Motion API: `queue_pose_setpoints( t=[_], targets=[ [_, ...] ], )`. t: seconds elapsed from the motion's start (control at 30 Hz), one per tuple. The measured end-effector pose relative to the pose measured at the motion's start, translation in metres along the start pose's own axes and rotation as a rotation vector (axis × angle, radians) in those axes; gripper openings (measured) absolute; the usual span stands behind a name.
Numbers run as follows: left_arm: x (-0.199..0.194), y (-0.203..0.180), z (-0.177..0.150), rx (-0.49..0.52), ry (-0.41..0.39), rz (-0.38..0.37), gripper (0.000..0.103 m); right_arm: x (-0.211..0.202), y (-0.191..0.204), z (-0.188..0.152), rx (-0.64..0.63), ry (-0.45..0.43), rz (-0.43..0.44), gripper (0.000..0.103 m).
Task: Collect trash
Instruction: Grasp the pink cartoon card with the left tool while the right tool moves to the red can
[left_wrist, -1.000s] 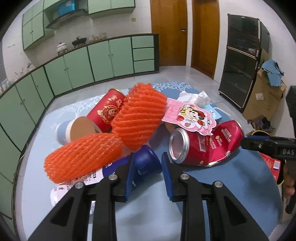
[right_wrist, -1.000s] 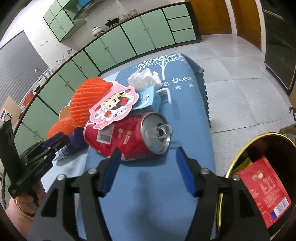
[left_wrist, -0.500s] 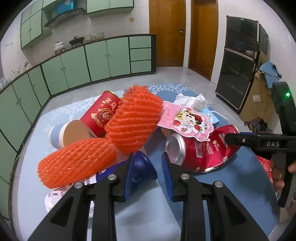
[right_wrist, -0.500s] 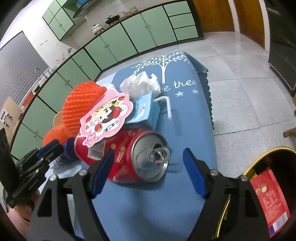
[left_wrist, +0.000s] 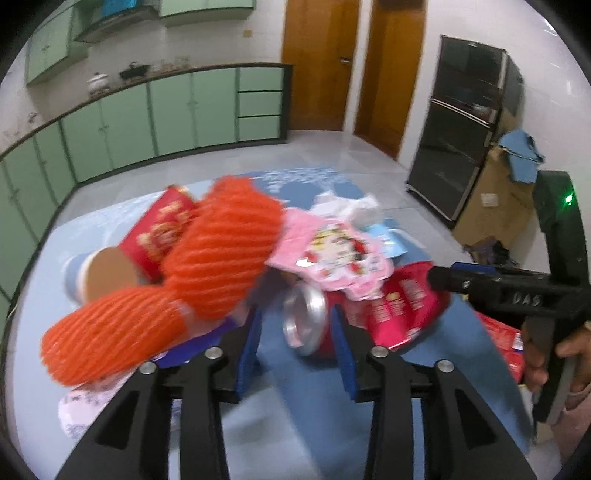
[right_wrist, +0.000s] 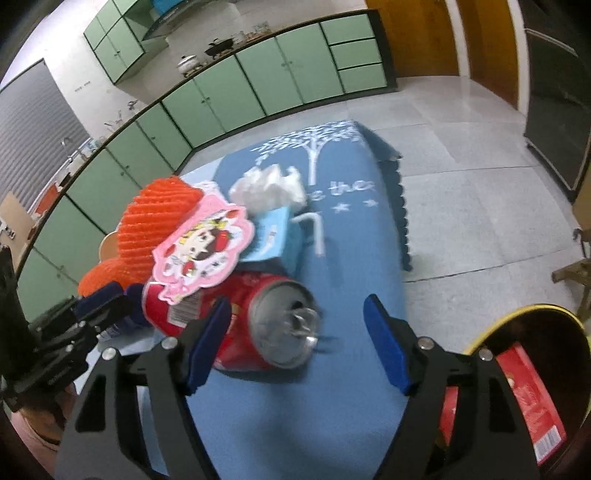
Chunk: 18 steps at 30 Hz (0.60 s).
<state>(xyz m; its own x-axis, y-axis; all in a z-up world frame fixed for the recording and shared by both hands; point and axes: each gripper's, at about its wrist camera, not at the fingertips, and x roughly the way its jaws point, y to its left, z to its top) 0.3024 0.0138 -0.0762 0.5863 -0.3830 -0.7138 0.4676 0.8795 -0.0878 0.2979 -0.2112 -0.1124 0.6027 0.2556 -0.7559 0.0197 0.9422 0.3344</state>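
Right gripper (right_wrist: 295, 343), now spread wider than a moment ago and empty, straddles the dented red aluminium can (right_wrist: 255, 325) lying just ahead on the blue-covered desk (right_wrist: 332, 406), so a grab looks imminent.

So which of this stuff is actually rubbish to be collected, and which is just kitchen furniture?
Part of the job:
crushed red can
pink wrapper
orange foam nets
tissue
paper cup
bin

Just there:
green cupboards
wooden doors
cardboard box
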Motion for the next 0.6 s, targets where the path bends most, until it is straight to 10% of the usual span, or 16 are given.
queue_pose_setpoints(
  t=[0.6],
  targets=[
    [0.045,-0.053,0.007,0.252,-0.034,0.115,0.062,-0.027,-0.022,-0.004,0.042,-0.029,0.029,0.071]
  ],
)
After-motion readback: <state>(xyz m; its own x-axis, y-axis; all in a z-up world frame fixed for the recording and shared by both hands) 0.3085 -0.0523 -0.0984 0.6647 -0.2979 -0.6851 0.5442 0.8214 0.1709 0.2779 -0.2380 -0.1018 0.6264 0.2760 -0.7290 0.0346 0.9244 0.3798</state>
